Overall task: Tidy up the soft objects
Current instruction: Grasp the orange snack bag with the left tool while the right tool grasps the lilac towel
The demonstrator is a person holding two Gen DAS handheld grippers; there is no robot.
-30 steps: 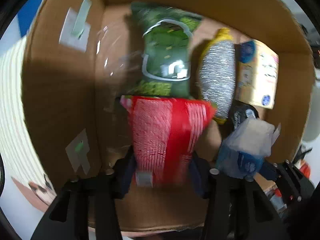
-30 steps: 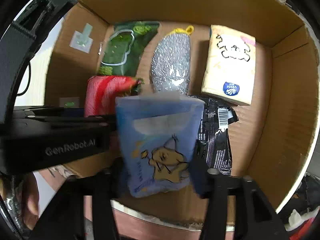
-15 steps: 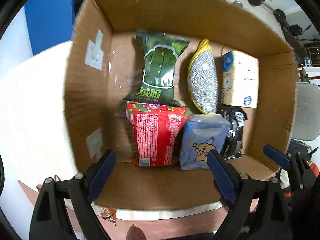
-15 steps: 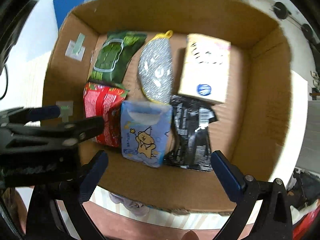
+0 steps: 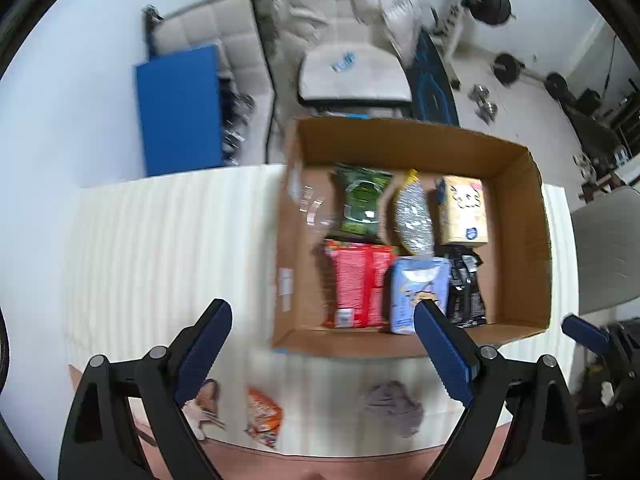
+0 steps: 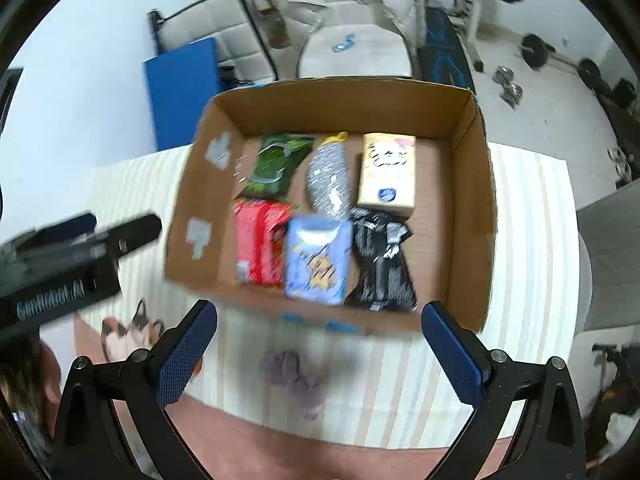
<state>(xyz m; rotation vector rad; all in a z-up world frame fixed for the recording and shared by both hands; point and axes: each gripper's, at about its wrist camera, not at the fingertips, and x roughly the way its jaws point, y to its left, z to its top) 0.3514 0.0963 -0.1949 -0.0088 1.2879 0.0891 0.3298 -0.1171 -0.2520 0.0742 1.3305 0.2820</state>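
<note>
An open cardboard box [image 5: 516, 240] [image 6: 468, 216] stands on the striped table. Inside lie a green pack [image 5: 362, 200], a silver scrubber [image 5: 414, 220], a tan tissue pack [image 5: 464, 210], a red pack [image 5: 358, 284] [image 6: 258, 242], a blue pouch [image 5: 418, 292] [image 6: 318, 266] and a black pack [image 5: 464, 292] [image 6: 382, 266]. My left gripper [image 5: 324, 344] is open and empty, above the table before the box. My right gripper [image 6: 318, 348] is open and empty, also short of the box. A grey cloth [image 5: 394, 406] [image 6: 294, 374] and an orange snack pack [image 5: 262, 416] lie on the table near me.
A cat-print item [image 6: 128, 330] lies at the table's near left edge. The left gripper's body [image 6: 60, 264] shows at the left of the right wrist view. Beyond the table stand a padded chair [image 5: 352, 68], a blue panel [image 5: 180, 110] and gym weights [image 5: 492, 4].
Both grippers released their packs, the red one and the blue pouch, into the box, opened wide, and pulled back and up out of the box.
</note>
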